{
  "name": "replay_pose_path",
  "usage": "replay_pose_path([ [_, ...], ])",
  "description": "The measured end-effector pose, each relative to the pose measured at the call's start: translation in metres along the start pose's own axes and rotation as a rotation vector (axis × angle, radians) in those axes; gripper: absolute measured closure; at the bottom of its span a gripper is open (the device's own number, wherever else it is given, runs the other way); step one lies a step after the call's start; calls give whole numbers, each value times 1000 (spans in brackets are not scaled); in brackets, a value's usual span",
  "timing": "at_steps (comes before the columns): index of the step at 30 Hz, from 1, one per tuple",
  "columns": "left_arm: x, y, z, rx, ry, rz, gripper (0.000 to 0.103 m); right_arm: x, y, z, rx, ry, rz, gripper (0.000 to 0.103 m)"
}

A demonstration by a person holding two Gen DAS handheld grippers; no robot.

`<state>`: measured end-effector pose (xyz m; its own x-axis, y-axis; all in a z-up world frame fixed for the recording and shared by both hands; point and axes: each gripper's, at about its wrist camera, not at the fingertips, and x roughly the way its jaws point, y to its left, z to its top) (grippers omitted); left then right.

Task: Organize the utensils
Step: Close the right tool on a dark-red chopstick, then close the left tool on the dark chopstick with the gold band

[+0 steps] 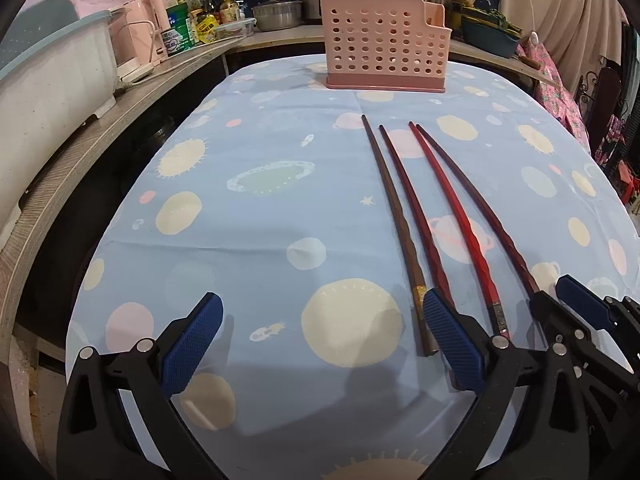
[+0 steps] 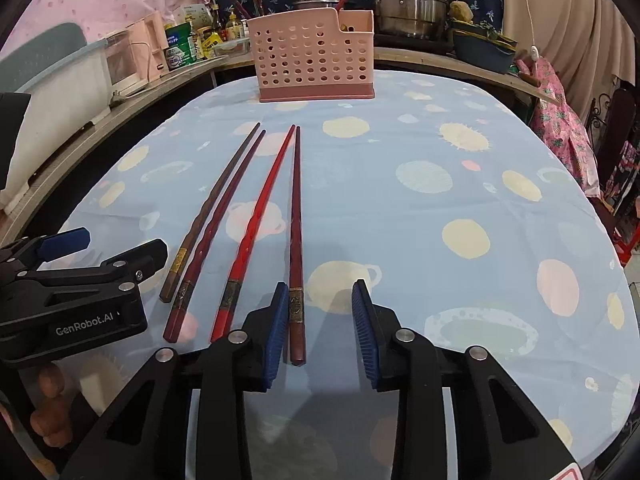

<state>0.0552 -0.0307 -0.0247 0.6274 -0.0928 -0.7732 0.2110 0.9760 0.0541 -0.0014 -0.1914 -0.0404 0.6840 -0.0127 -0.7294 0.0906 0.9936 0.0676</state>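
1. Fingers first: the right gripper (image 2: 320,332) has its two blue pads apart, with the thick end of the dark red chopstick (image 2: 296,240) lying between them, just beside the left pad; the right pad stands clear of it, so nothing is clamped. The left gripper (image 1: 320,344) has its fingers spread wide over bare cloth and holds nothing.
2. Largest thing in view is the table, covered by a pale blue tablecloth (image 1: 260,240) printed with planets, suns and stars.
3. Beyond the table runs a wooden counter (image 1: 80,140) with a white dish rack (image 1: 52,92), pink appliances, bottles and packets on it, and steel pots (image 2: 408,4) further along at the back.
4. At the far end of the cloth stands the pink utensil holder (image 1: 380,48), upright, its walls full of round holes, on a darker pink base. Whether anything stands inside it I cannot tell.
5. Four chopsticks lie flat on the cloth between the holder and the grippers, tips toward the holder, fanned slightly apart at the thick ends. From left to right in the right wrist view: a brown chopstick (image 2: 216,196), a maroon chopstick (image 2: 224,208), a bright red chopstick (image 2: 260,216), then the dark red one.
6. In the left wrist view, the left gripper's right pad sits over the thick end of the maroon one, just beside the brown one's end.
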Motion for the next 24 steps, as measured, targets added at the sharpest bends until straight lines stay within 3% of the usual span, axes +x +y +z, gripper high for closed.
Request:
replay_pose_path([
  [5, 1, -5, -2, 7, 6, -13, 7, -1, -7, -1, 23, -1, -2, 92],
  [12, 5, -10, -5, 15, 20, -21, 9, -2, -10, -2, 45, -2, 8, 94],
  [24, 7, -13, -5, 21, 35, -89, 44, -4, -13, -4, 70, 1, 29, 94],
])
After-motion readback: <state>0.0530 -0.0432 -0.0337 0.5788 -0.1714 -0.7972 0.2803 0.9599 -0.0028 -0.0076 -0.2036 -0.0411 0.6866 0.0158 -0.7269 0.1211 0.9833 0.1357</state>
